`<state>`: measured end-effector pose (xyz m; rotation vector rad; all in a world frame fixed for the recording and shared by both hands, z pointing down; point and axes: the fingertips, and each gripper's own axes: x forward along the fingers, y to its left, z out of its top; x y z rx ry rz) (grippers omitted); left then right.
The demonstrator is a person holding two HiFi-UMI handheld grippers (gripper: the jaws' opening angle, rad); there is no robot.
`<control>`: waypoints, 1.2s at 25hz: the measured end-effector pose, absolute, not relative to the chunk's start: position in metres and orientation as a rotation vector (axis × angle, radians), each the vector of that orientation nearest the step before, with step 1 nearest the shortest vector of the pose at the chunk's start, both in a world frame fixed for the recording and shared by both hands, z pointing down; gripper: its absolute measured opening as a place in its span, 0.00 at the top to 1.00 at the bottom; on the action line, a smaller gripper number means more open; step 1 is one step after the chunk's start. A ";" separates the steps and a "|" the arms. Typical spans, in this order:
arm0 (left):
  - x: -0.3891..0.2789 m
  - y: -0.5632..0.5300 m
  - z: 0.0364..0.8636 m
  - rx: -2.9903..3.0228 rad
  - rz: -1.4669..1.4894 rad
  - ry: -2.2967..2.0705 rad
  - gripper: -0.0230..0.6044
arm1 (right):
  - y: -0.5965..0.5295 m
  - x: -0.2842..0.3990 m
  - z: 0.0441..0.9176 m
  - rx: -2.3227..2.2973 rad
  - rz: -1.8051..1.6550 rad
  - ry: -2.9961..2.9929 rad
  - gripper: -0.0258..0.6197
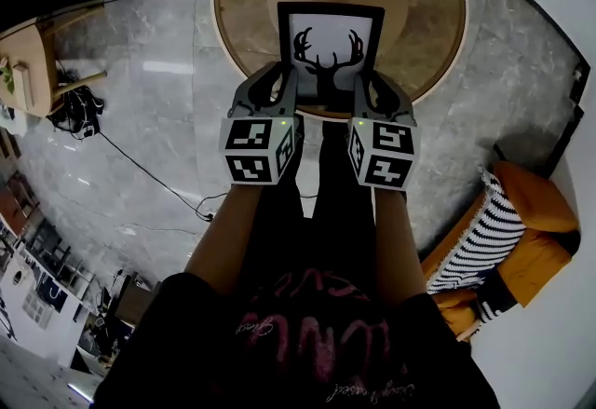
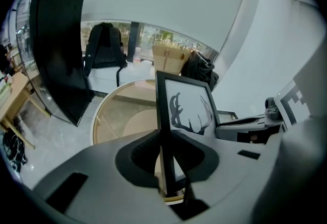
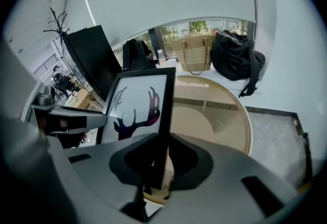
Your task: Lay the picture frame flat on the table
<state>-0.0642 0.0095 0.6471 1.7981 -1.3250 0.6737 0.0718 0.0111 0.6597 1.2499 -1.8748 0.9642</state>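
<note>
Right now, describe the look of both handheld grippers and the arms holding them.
The left gripper and right gripper are matte grey plastic shells with curved black ribbed jaw pads. Each carries a white cube printed with black square markers: left cube, right cube. No cables show. The person wears a black short-sleeved top with pink lettering.

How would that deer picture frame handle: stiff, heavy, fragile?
Probably stiff: the picture frame looks straight though the left gripper and right gripper pinch only its lower sides. Likely light: thin edge-on. A sheen on its front hints at glass, so perhaps fragile.
</note>
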 end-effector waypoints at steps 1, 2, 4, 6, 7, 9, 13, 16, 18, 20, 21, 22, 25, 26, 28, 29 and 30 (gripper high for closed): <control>-0.066 0.011 0.652 1.791 0.678 -1.325 0.85 | 0.012 0.070 0.664 1.244 0.970 -1.873 0.83; -0.067 0.012 0.656 1.784 0.681 -1.325 0.85 | 0.013 0.069 0.669 1.237 0.976 -1.870 0.83; -0.067 0.015 0.667 1.771 0.689 -1.321 0.85 | 0.016 0.069 0.680 1.225 0.988 -1.864 0.83; -0.067 0.018 0.678 1.761 0.696 -1.317 0.85 | 0.019 0.069 0.691 1.215 0.994 -1.856 0.83; -0.067 0.021 0.684 1.755 0.700 -1.314 0.85 | 0.022 0.069 0.697 1.211 0.999 -1.850 0.83; -0.067 0.026 0.695 1.742 0.708 -1.307 0.85 | 0.028 0.069 0.707 1.202 1.012 -1.838 0.83; -0.071 0.035 0.716 1.713 0.714 -1.296 0.85 | 0.036 0.065 0.728 1.180 1.032 -1.817 0.83; -0.070 0.043 0.729 1.693 0.721 -1.290 0.85 | 0.042 0.067 0.741 1.168 1.040 -1.802 0.83; -0.068 0.047 0.736 1.685 0.726 -1.285 0.85 | 0.047 0.068 0.748 1.166 1.049 -1.795 0.83; -0.068 0.050 0.743 1.677 0.733 -1.279 0.85 | 0.051 0.068 0.755 1.161 1.059 -1.788 0.83; -0.068 0.050 0.746 1.674 0.736 -1.277 0.85 | 0.051 0.068 0.758 1.159 1.063 -1.784 0.83; -0.068 0.051 0.749 1.671 0.738 -1.275 0.85 | 0.052 0.069 0.761 1.158 1.066 -1.781 0.83; -0.065 0.054 0.755 1.663 0.744 -1.271 0.85 | 0.055 0.071 0.766 1.153 1.076 -1.773 0.83; -0.065 0.055 0.757 1.660 0.747 -1.270 0.85 | 0.057 0.071 0.769 1.150 1.079 -1.770 0.83; -0.065 0.058 0.762 1.652 0.752 -1.265 0.85 | 0.060 0.071 0.774 1.145 1.087 -1.765 0.83; -0.065 0.059 0.765 1.649 0.755 -1.263 0.85 | 0.061 0.071 0.776 1.143 1.090 -1.763 0.83; -0.065 0.059 0.767 1.647 0.758 -1.261 0.85 | 0.061 0.071 0.778 1.141 1.093 -1.761 0.83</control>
